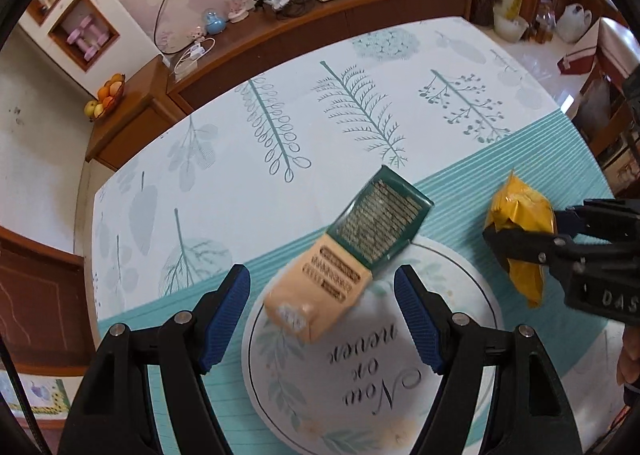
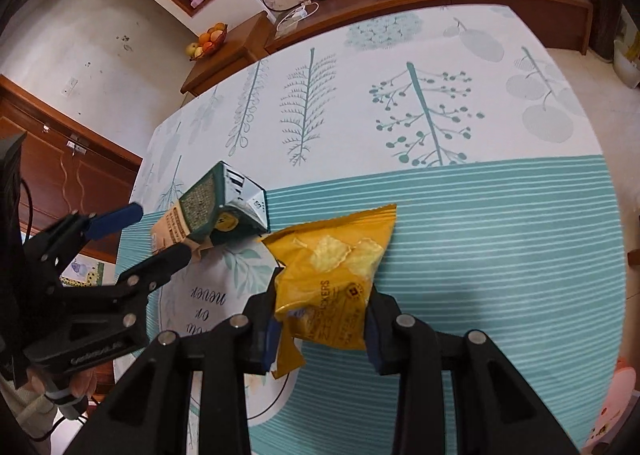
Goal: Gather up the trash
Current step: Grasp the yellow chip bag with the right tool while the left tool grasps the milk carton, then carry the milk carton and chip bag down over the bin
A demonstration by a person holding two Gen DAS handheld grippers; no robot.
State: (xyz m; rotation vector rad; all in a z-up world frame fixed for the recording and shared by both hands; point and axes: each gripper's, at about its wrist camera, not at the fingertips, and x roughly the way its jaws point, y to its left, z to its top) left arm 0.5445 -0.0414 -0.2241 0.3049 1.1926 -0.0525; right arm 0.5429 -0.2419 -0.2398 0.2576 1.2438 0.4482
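Observation:
A green and beige drink carton (image 1: 348, 251) lies on its side on the table, between the fingers of my open left gripper (image 1: 322, 319); it looks blurred and I cannot tell if a finger touches it. It also shows in the right wrist view (image 2: 208, 215), with the left gripper (image 2: 148, 233) around it. My right gripper (image 2: 320, 331) is shut on a yellow cracker bag (image 2: 332, 275) and holds it just above the table. In the left wrist view the bag (image 1: 520, 223) sits in the right gripper (image 1: 516, 233) at the right.
The table has a leaf-patterned cloth (image 1: 280, 123) with a teal striped band (image 2: 500, 255) and a round white printed patch (image 1: 360, 375). A wooden sideboard (image 1: 304, 27) with cables and devices stands behind the table. A fruit bowl (image 1: 106, 97) sits at far left.

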